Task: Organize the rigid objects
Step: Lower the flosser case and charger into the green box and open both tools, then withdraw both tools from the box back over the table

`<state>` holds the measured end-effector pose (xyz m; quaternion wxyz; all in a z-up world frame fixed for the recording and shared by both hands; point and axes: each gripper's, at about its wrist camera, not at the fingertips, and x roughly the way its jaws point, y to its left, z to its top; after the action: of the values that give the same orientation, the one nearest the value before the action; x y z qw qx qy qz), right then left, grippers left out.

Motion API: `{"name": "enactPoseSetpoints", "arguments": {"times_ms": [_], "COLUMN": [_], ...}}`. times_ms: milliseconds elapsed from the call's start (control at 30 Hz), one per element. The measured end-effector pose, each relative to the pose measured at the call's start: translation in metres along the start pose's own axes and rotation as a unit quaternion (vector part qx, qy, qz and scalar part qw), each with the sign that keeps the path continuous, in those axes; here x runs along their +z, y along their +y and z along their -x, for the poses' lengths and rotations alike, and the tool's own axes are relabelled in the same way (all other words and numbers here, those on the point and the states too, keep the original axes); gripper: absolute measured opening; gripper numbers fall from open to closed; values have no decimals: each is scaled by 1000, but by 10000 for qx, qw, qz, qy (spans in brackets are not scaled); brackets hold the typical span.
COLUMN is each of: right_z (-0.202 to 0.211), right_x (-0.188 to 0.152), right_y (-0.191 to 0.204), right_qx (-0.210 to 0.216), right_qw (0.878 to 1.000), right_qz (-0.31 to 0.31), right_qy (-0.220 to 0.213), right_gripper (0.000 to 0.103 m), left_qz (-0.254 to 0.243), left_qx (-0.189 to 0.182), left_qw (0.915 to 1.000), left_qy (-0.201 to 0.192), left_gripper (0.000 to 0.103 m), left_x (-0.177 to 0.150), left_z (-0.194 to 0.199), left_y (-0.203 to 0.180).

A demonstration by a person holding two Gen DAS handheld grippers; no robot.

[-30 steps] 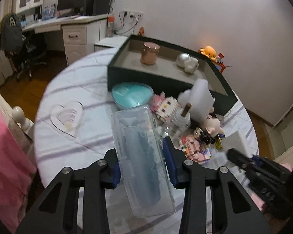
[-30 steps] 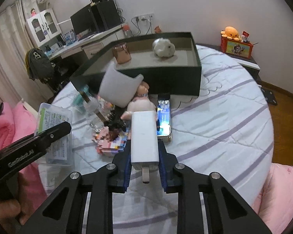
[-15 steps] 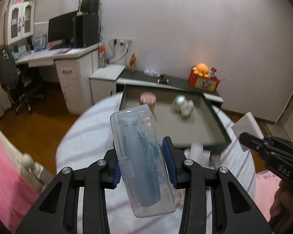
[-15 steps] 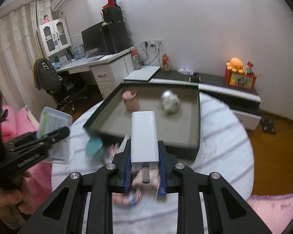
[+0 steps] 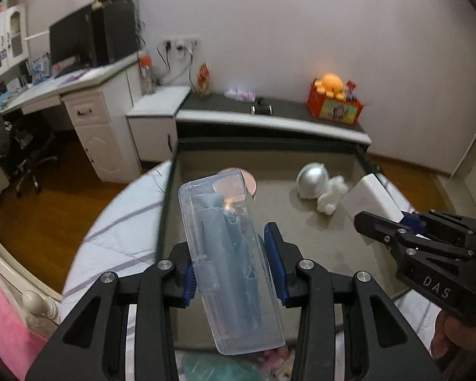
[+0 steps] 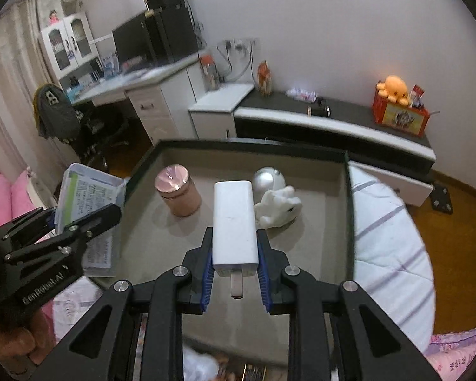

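Grippers both loaded, held above the dark tray (image 6: 349,197). Left gripper (image 5: 234,273) clamped on clear plastic case (image 5: 228,254) w/ blue tool inside: light, stiff, prob slick-walled, so keep pads mid-length on long sides. Right gripper (image 6: 234,273) clamped on white power bank (image 6: 234,222): denser, smooth, grip near plug end. Farther into tray: pink jar (image 6: 178,190), silver-and-white toy (image 6: 277,200).

Left gripper (image 5: 234,270): jaws clamped on a clear case, held raised, pointing forward. Right gripper (image 6: 234,266): jaws clamped on a white block, level with it, to its right.
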<state>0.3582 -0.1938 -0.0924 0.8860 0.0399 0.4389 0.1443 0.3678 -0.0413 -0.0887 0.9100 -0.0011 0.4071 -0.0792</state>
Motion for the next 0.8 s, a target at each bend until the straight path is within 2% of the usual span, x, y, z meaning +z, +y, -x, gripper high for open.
{"name": "enactPoseSetpoints", "arguments": {"times_ms": [200, 400, 433, 467, 500, 533, 567, 600, 633, 733, 800], "right_z": [-29, -32, -32, -31, -28, -26, -24, -20, -18, -7, 0], "right_x": [-3, -5, -5, -5, -6, -6, -6, -8, -7, -10, -12], "right_y": [-11, -15, -15, -14, -14, -13, -13, -13, -14, -18, -19], "right_qx": [-80, -154, -175, -182, -183, -182, -175, -188, -210, -230, -271], "right_qw": [9993, 9990, 9990, 9990, 9992, 9993, 9994, 9995, 9995, 9996, 9993], "right_qz": [-67, -77, -76, -70, -58, -50, -46, -65, -91, -182, -251], "right_qy": [350, 403, 409, 398, 347, 315, 282, 234, 200, 59, -3], "right_gripper": [24, 25, 31, 47, 55, 67, 72, 74, 81, 85, 87], "left_qz": [-65, -142, -163, -172, -179, -185, -198, -207, -195, -113, -117], "left_qx": [-37, 69, 117, 127, 154, 240, 308, 358, 366, 407, 518], "left_qw": [9993, 9985, 9985, 9987, 9989, 9991, 9991, 9990, 9991, 9991, 9984], "left_qy": [364, 531, 512, 460, 393, 289, 207, 141, 116, -28, -189], "left_gripper": [38, 42, 50, 56, 69, 76, 77, 81, 87, 99, 103], "left_x": [-2, -5, -5, -5, -5, -5, -5, -5, -5, -5, -7], "left_z": [-37, -47, -45, -42, -38, -32, -28, -22, -19, -2, 13], "left_y": [-8, -10, -11, -11, -11, -11, -11, -11, -10, -4, -3]}}
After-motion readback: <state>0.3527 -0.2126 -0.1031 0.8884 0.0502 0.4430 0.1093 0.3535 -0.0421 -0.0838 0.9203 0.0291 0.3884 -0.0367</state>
